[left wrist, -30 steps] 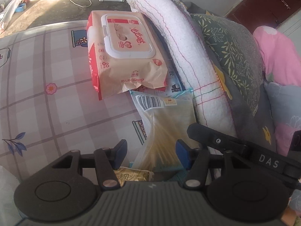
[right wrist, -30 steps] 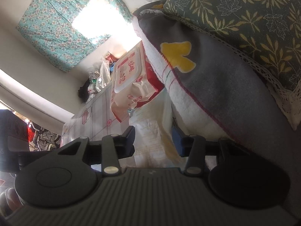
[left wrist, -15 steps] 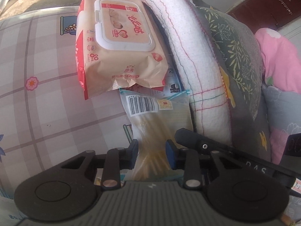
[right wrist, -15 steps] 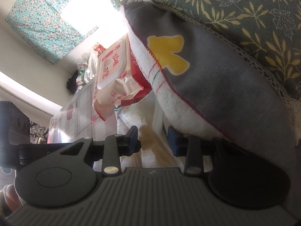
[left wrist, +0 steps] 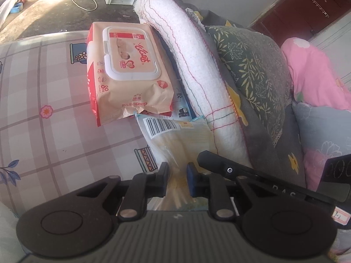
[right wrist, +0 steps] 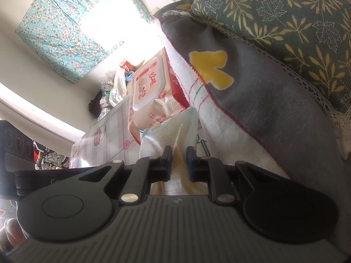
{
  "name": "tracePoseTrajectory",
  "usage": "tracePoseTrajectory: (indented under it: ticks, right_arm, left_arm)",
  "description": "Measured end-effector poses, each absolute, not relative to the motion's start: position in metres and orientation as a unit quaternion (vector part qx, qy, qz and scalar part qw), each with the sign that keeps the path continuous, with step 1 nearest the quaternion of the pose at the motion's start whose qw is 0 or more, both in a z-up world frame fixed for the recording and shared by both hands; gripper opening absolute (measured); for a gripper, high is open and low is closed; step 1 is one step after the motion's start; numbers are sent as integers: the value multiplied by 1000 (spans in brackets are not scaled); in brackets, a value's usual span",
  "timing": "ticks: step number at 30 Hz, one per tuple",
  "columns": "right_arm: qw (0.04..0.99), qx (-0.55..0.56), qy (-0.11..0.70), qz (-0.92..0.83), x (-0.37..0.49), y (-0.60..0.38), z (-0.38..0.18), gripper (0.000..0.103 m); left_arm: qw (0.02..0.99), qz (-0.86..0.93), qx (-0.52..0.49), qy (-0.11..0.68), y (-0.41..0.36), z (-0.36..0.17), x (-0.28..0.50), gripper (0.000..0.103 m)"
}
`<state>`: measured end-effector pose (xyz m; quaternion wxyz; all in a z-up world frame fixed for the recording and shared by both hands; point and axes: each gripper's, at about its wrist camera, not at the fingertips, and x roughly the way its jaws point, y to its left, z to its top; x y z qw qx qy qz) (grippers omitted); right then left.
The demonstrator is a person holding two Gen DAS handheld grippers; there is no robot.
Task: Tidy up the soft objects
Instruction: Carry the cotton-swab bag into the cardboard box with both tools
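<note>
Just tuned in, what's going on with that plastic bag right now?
Both grippers are closed on the same clear plastic bag lying on the checked cloth. The left gripper and right gripper each pinch its near end. The wipes pack lies partly over its far end, beside the rolled blanket.

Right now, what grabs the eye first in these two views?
The peach wet-wipes pack lies on the checked cloth, against the rolled white blanket. Below it, the left gripper and the right gripper are both pinched on the clear barcoded bag.
</note>
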<state>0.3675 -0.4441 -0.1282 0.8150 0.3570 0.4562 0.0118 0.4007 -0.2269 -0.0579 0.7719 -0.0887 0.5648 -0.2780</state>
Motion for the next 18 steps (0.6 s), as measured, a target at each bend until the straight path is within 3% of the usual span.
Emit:
tracePoseTrajectory:
  ticks: [9,18]
  right_arm:
    - [837,352,418,40,363,-405,-73,12]
    - [848,350,379,119,319,-337,-1,12]
  left_arm:
    - [798,-287,-102,520,-185,6,368,18]
    - [837,-257,-117,469,-77,74,308,18]
